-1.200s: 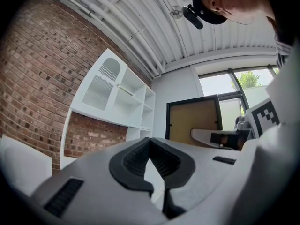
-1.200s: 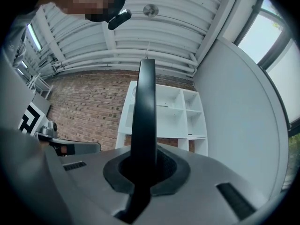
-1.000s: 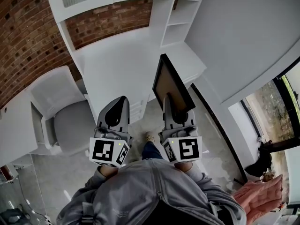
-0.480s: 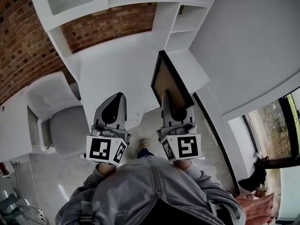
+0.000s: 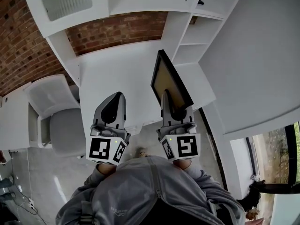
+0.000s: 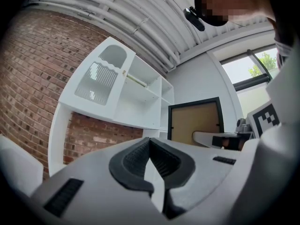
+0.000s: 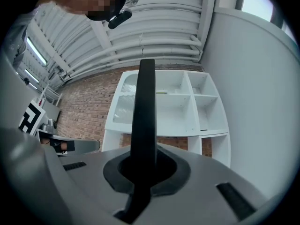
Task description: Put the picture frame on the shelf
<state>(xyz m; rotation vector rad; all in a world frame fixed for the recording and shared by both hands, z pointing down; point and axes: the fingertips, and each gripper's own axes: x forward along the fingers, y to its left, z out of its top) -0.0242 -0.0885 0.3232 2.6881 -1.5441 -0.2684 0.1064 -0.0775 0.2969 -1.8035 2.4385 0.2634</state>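
We hold the picture frame (image 5: 169, 83) upright, just short of the shelf (image 5: 190, 50). The right gripper (image 5: 169, 100) is clenched on its bottom edge, and the left gripper (image 5: 117, 100) is closed on nothing, farther from the shelf. The frame looks stiff, thin and probably light; 1 edge grip may let it tip.

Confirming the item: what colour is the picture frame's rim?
Black; picture frame shows best in the left gripper view.
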